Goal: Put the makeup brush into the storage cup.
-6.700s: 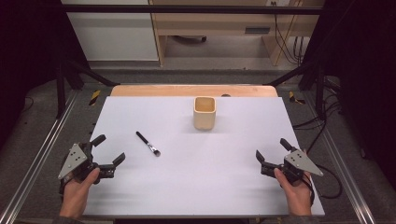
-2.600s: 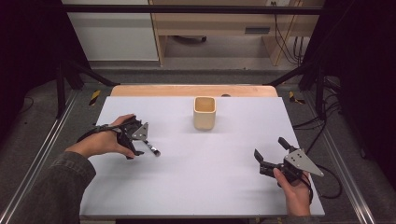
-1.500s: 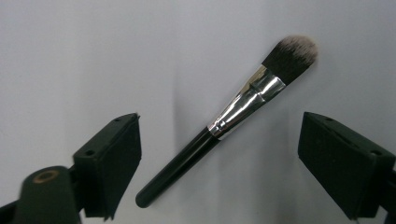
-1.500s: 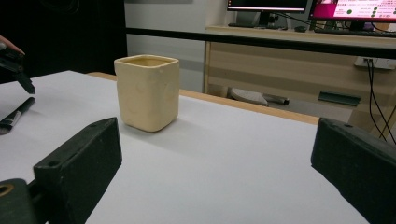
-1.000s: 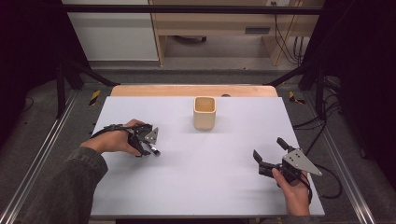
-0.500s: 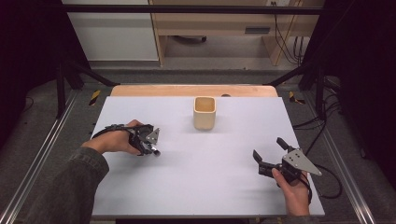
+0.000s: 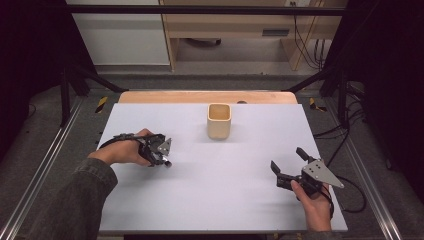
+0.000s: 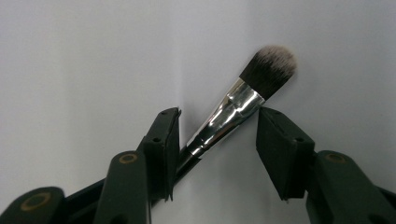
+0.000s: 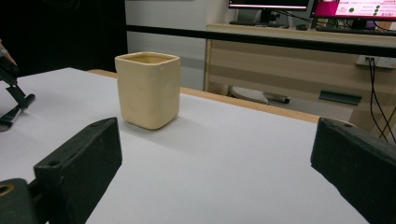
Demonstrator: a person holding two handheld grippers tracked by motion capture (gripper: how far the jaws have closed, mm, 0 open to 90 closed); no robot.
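A makeup brush (image 8: 229, 114) with a silver ferrule and dark bristles lies flat on the white table sheet (image 7: 225, 200). My left gripper (image 8: 218, 122) is lowered over it, open, one jaw on each side. The left jaw touches the black handle and the right jaw stands apart from the ferrule. In the high view the left gripper (image 7: 161, 151) sits left of centre, with the brush tip (image 7: 168, 163) poking out below it. My right gripper (image 7: 287, 159) rests open and empty at the near right. A cream square cup (image 7: 219, 121) stands upright at the middle back, also ahead of the right gripper (image 9: 219, 154) as the cup (image 9: 148, 89).
A bare wooden strip (image 7: 165, 97) runs along the table's far edge. Metal rails (image 7: 40, 170) flank both sides. A desk with monitors (image 9: 299, 9) and cables stands beyond the table. Open sheet lies between the two grippers.
The left hand has come from the near left corner to the brush and lowered its gripper around it; over the last second it barely shifts. The right gripper stays put.
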